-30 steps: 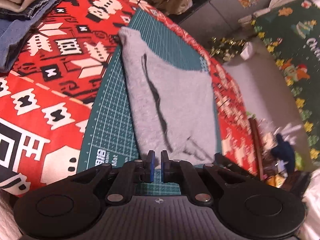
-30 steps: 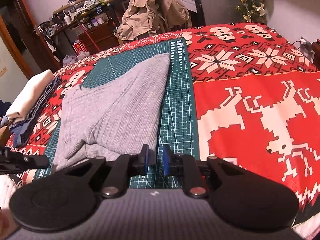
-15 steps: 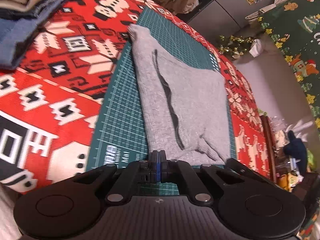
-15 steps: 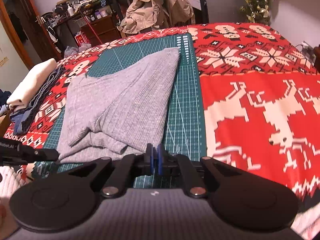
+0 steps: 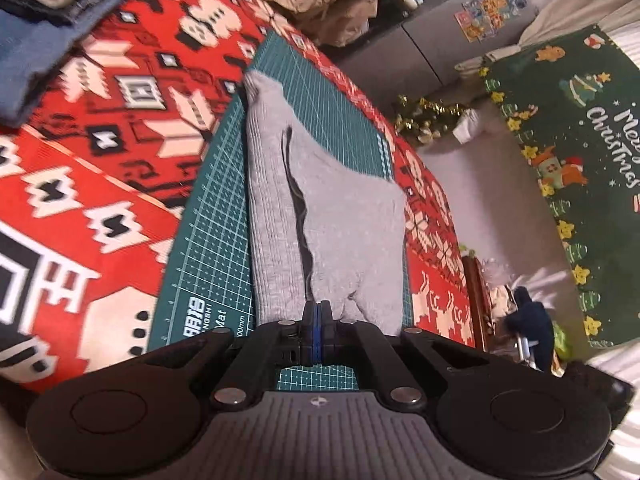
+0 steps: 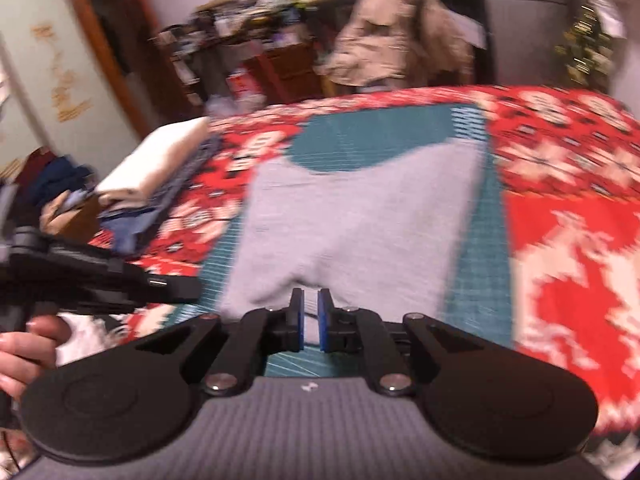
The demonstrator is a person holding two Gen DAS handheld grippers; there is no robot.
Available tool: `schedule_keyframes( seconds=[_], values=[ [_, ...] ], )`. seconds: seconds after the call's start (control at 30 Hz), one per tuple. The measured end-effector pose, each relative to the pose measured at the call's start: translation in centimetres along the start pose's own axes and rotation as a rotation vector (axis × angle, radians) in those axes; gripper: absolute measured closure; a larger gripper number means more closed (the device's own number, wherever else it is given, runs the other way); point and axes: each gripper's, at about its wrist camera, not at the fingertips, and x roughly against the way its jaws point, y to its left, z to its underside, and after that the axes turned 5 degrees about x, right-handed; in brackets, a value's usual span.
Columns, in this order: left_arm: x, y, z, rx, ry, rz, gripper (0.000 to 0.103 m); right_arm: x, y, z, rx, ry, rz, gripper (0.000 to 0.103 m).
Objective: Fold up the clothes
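A grey ribbed garment (image 5: 320,220) lies folded on a green cutting mat (image 5: 208,264) over a red patterned blanket. My left gripper (image 5: 316,312) is shut at the garment's near edge; whether it pinches cloth I cannot tell. In the right wrist view the garment (image 6: 360,216) lies on the mat (image 6: 476,248), blurred. My right gripper (image 6: 311,312) stands with a narrow gap between its blue pads, over the garment's near edge with grey cloth showing in the gap. The left gripper's body (image 6: 100,276) shows at the left there.
A stack of folded clothes (image 5: 48,4) lies at the far left of the blanket, also in the right wrist view (image 6: 156,164). A beige jacket (image 6: 396,28) hangs behind the bed. A green Christmas hanging (image 5: 580,168) is on the right.
Both grippers closed from slightly open and moved to the garment's near edge. The right gripper has since opened a little and its view has swung sharply, now blurred.
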Motion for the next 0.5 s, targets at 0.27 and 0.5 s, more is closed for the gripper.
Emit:
schedule_keyframes(
  seconds=[0.27, 0.5],
  values=[
    [-1.1, 1.3, -0.1, 0.028, 0.036, -0.031, 0.103, -4.7, 3.1, -0.3, 0.071, 0.066, -0.081, 0.097],
    [-1.2, 1.5, -0.2, 0.043, 0.041, -0.016, 0.102, -5.7, 3.1, 0.5, 0.076, 0.113, -0.086, 0.097]
  ],
)
